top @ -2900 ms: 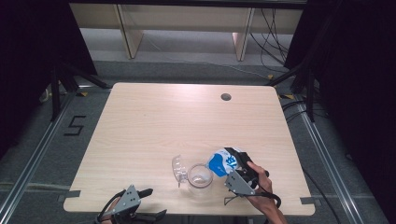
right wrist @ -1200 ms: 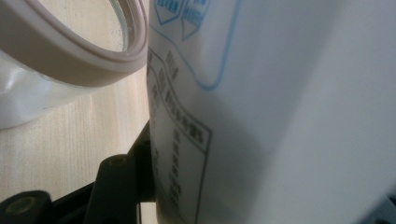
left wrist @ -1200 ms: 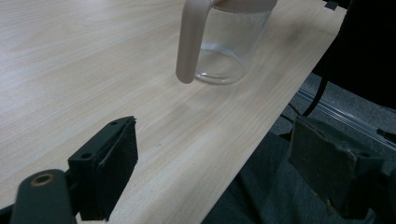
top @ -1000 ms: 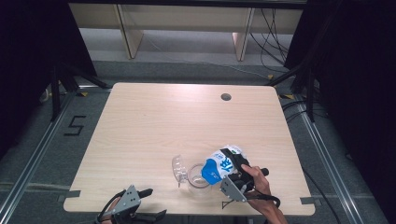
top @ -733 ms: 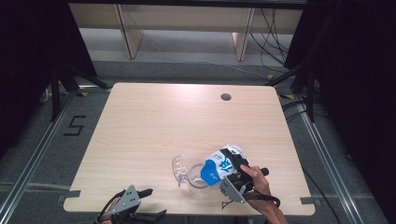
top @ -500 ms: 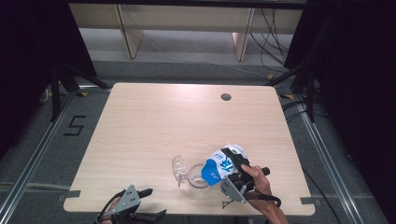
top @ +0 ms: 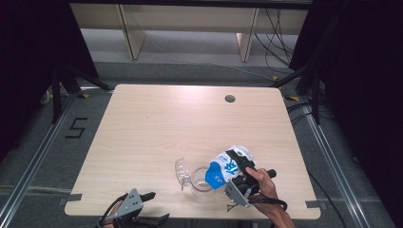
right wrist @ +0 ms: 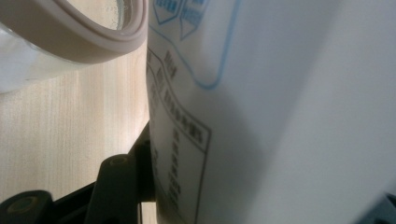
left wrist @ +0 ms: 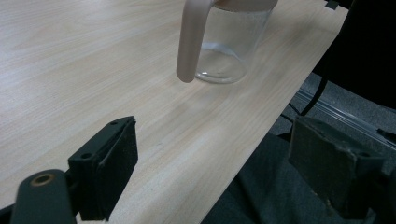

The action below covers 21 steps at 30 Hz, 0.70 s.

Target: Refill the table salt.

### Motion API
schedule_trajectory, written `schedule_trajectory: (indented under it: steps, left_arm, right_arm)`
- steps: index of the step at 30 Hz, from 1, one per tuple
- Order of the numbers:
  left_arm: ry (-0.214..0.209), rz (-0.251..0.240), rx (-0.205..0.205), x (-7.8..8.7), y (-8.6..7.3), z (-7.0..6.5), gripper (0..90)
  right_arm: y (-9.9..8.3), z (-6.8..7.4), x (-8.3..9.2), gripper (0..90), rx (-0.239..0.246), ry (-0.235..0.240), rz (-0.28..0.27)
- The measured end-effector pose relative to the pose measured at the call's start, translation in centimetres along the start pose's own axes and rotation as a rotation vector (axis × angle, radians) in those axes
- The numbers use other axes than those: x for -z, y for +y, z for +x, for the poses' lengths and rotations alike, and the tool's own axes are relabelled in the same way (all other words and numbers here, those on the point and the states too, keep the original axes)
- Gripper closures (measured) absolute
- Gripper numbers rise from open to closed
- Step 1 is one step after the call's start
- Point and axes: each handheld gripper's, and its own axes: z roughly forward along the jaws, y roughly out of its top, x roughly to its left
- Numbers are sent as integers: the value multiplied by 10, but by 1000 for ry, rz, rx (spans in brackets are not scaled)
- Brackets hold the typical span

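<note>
A blue and white carton (top: 222,172) is tipped to the left, its top over the mouth of a clear jug (top: 198,178). My right gripper (top: 239,172) is shut on the carton's body, a hand behind it. In the right gripper view the carton (right wrist: 280,112) is very close, with the jug's beige rim (right wrist: 79,28) at top left and one black finger (right wrist: 119,184) pressed to the carton's side. My left gripper (top: 142,209) hangs open at the table's front edge. From it I see the jug (left wrist: 229,51) with its beige handle (left wrist: 190,42) ahead.
The jug stands near the front edge of the wooden table (top: 157,128), which has a cable hole (top: 230,99) at the back right. The table's front edge (left wrist: 243,149) runs between my left gripper's jaws. Shelving and dark curtains lie beyond the table.
Since the earliest frame the carton has tilted left from beside the jug until its top is over the jug's mouth. Over the last second nothing has moved.
</note>
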Motion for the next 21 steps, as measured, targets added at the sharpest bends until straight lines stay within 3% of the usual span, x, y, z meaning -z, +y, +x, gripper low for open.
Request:
schedule_trajectory:
  steps: [1,3,4,5,6,7,8,12,13,14,16,18,21]
  left_arm:
    - [6,8,-4,0,0,0,151]
    - [-3,8,-6,0,0,0,151]
    - [-1,3,-2,0,0,0,151]
    - [0,3,-3,0,0,0,151]
    - [0,2,-1,0,0,0,151]
    - [0,2,-1,0,0,0,151]
    - [-1,10,-10,0,0,0,151]
    - [3,4,-2,0,0,0,151]
    - [-2,4,-2,0,0,0,151]
    - [-1,6,-4,0,0,0,151]
    - [-1,2,-4,0,0,0,151]
    - [-1,2,-2,0,0,0,151]
    - [-1,4,-3,0,0,0,151]
  right_arm:
    - [0,4,0,468,-48,1,7]
    - [0,4,0,471,-42,7,5]
    - [1,3,0,471,-25,19,8]
    - [2,-1,0,471,35,5,-7]
    - [1,4,-1,471,-27,-1,-8]
    - [1,4,-1,471,-27,-1,-8]
    - [2,5,0,471,-11,2,15]
    - [2,3,-1,473,17,-6,5]
    - [3,0,-1,473,73,-9,-5]
    - [4,-1,0,473,89,-17,11]
    - [3,0,0,473,75,-18,14]
    - [3,4,1,473,23,-13,23]
    - [3,4,1,474,35,-20,27]
